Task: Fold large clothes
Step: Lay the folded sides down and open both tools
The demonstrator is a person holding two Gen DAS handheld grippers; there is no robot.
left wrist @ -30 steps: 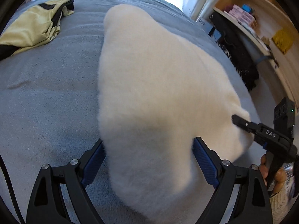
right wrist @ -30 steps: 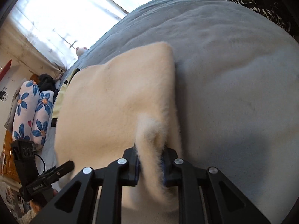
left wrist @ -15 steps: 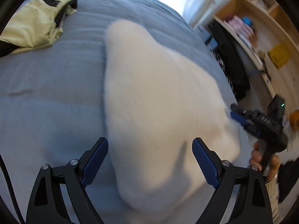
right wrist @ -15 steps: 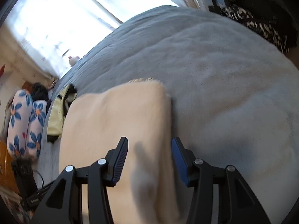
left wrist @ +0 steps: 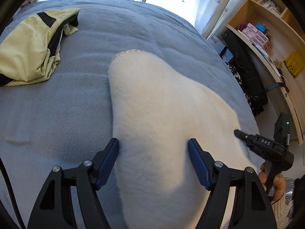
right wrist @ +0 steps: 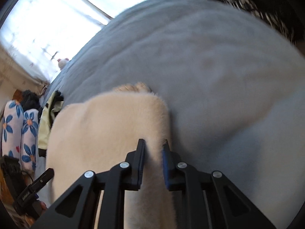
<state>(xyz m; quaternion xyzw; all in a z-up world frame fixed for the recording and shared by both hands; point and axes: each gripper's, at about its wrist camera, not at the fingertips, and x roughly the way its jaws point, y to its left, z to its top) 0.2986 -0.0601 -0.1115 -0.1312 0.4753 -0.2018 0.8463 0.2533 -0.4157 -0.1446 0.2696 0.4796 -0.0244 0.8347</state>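
A cream fleece garment lies folded on the blue-grey bed; it also shows in the right wrist view. My left gripper is open, its jaws spread over the garment's near left edge. My right gripper has its jaws close around the garment's right edge, with fleece between the pads. The right gripper also shows in the left wrist view at the garment's right edge, and the left gripper shows in the right wrist view at lower left.
A yellow-green and black garment lies bunched at the far left of the bed. Floral pillows lie beyond it. Wooden shelves and dark hanging clothes stand beside the bed on the right. A bright window lies behind.
The right gripper let go of the garment's edge, opened wide, then closed down on that edge again. The left gripper stayed open and drew back along the garment.
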